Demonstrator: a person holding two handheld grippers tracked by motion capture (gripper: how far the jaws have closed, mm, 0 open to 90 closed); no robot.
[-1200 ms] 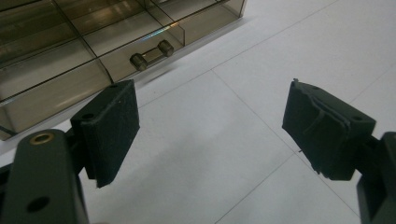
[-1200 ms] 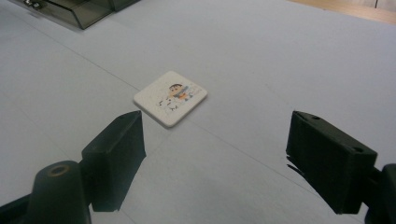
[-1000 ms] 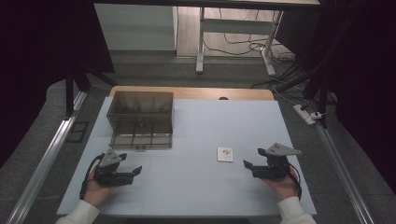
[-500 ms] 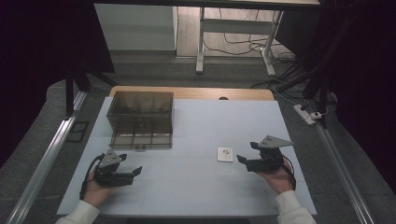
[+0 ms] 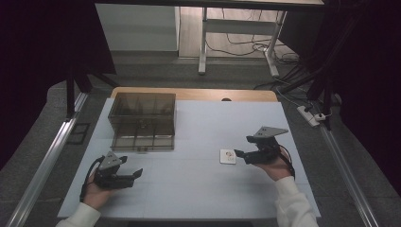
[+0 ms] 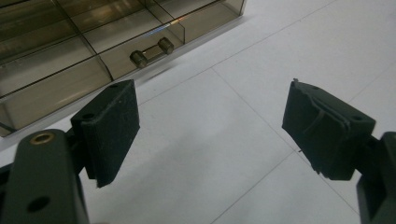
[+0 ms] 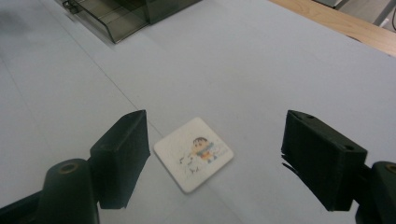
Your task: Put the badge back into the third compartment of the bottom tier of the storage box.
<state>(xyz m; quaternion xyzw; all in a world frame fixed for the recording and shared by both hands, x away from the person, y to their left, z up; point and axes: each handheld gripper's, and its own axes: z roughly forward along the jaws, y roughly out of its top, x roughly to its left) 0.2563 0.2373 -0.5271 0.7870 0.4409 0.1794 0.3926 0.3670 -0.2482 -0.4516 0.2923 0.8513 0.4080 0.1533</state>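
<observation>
A small white square card point(image 5: 227, 156) with a cartoon figure lies flat on the pale blue table point(image 5: 203, 127). My right gripper point(image 5: 238, 155) hovers just right of it, tips pointing at it. In the right gripper view the card point(image 7: 194, 154) lies on the table ahead of the right gripper point(image 7: 217, 126), whose jaws have just been closing a little; they stand apart with nothing pressed between them. My left gripper point(image 5: 132, 168) rests open near the front left. In its own view the left gripper point(image 6: 212, 116) has only bare table between its pads.
A smoky see-through drawer box point(image 5: 143, 120) stands at the back left, its front handle point(image 6: 152, 51) facing the left gripper. The box point(image 7: 116, 14) also shows far off in the right gripper view. A wooden strip point(image 5: 194, 93) edges the table's far side.
The right gripper has moved left toward the card and risen slightly. The left gripper has stayed in place.
</observation>
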